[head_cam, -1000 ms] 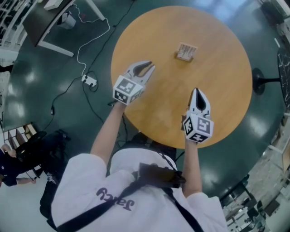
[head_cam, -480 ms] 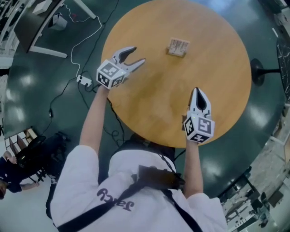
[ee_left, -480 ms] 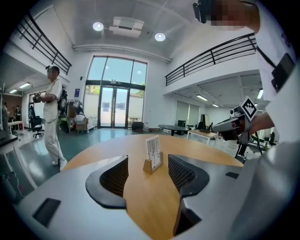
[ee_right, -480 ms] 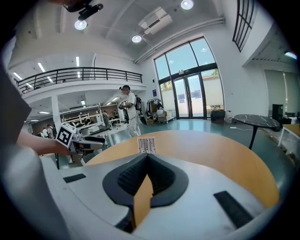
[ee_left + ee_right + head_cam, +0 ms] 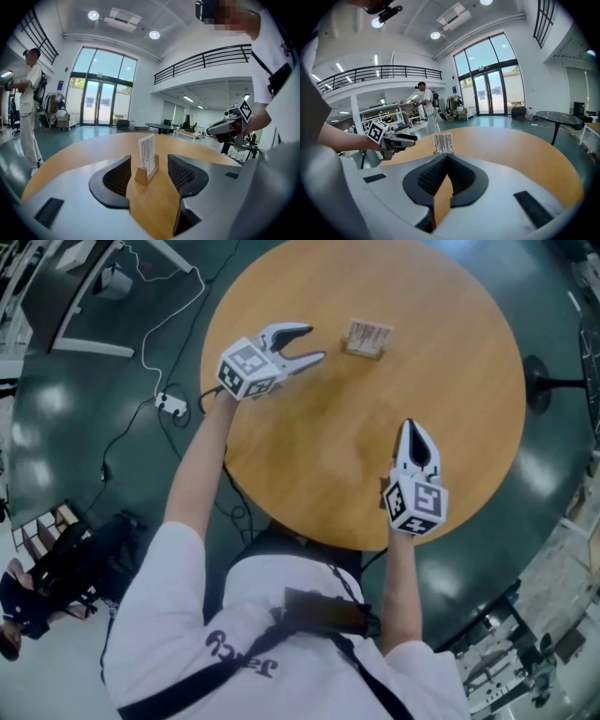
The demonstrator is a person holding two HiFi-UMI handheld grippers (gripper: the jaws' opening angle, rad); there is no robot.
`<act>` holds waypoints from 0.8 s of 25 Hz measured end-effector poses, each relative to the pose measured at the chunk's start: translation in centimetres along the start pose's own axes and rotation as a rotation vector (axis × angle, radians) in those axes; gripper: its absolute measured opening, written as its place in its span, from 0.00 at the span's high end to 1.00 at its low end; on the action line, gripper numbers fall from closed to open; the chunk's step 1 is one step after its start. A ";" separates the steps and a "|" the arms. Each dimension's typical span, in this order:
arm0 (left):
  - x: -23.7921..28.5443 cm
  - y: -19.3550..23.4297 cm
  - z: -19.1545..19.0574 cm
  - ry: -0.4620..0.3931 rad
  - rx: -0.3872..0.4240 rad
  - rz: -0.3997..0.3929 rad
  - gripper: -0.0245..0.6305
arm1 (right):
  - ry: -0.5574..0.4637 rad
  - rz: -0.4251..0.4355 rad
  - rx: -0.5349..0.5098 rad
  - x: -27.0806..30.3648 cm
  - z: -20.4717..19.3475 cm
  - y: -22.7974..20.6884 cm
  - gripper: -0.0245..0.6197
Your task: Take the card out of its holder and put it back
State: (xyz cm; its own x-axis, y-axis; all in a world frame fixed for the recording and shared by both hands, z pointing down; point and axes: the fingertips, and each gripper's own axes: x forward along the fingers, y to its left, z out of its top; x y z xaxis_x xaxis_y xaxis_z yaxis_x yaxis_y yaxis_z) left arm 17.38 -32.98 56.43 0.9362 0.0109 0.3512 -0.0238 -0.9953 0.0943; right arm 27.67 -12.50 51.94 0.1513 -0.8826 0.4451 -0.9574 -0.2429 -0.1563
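Note:
A white printed card stands upright in its small wooden holder on the far part of the round wooden table. My left gripper hovers just left of the holder, jaws open and empty, pointing at it. In the left gripper view the card and holder show ahead, framed by the open left gripper. My right gripper is shut and empty over the table's near right. In the right gripper view the right gripper faces the distant card.
The table's near edge lies under both forearms. A power strip with cables lies on the dark floor to the left. A black stand base is off to the right. A person stands beyond the table.
The left gripper swung out over the table's left edge, then came in toward the holder, and its jaws went from nearly shut to wide open. The right gripper has stayed put.

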 end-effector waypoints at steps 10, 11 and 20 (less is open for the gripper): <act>5.9 0.2 0.5 0.001 0.008 -0.117 0.56 | 0.036 0.025 0.009 1.2 -1.2 -0.8 0.93; 6.4 0.2 0.6 0.000 0.008 -0.130 0.56 | 0.041 0.022 0.011 1.3 -1.4 -1.1 0.93; 11.1 -1.0 1.6 -0.015 0.000 -0.235 0.60 | 0.061 0.023 0.012 1.3 -1.7 -2.0 0.93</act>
State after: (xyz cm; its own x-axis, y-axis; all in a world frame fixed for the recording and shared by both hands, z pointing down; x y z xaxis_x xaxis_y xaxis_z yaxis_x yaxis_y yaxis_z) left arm 28.38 -32.03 58.73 0.9213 0.2410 0.3053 0.1956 -0.9655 0.1720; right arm 29.32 -12.46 54.35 0.1140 -0.8619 0.4941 -0.9572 -0.2284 -0.1776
